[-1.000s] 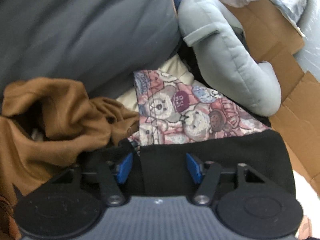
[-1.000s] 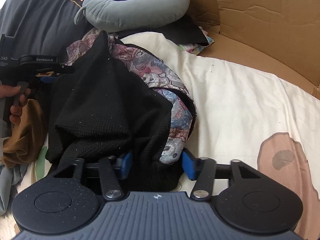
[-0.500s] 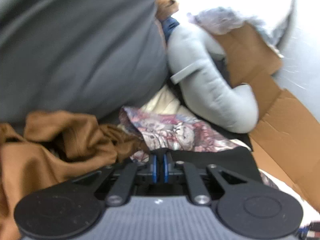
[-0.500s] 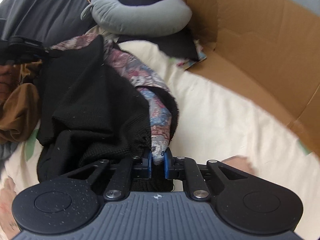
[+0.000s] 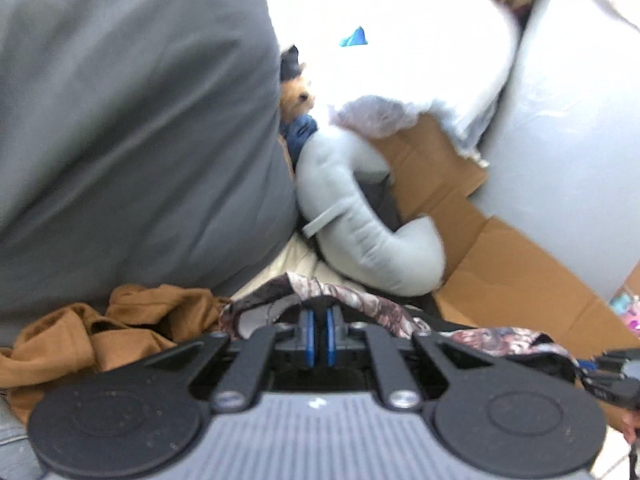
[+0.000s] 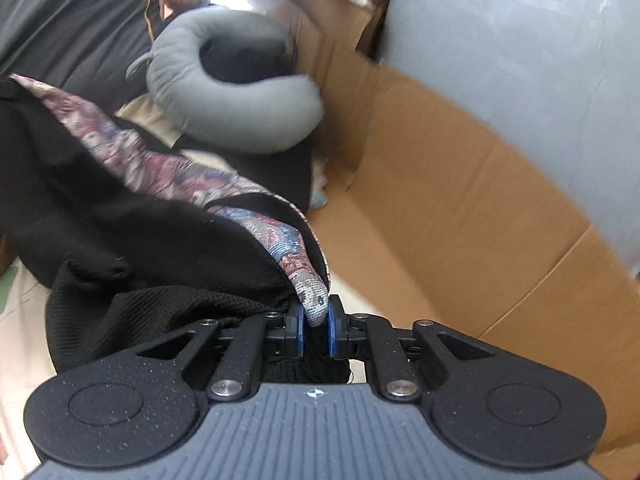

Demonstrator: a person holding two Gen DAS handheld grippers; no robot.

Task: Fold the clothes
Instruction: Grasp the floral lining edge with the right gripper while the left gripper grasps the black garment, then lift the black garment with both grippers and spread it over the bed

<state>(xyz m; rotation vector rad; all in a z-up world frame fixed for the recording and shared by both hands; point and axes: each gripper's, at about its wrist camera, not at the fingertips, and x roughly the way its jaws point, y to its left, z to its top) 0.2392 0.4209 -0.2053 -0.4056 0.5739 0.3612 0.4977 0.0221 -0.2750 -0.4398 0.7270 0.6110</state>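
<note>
Spanning both grippers: garment [image 6: 168, 168] (taut)

A neck pillow [image 6: 236, 92] and dark cushion [image 5: 132, 120] blocked the far side; cardboard [image 6: 460, 208] walled the right, leaving a bare strip of bed [image 6: 24, 320] at left.

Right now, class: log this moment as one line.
left: shut on garment | right: shut on garment | garment: lifted, stretched between
</note>
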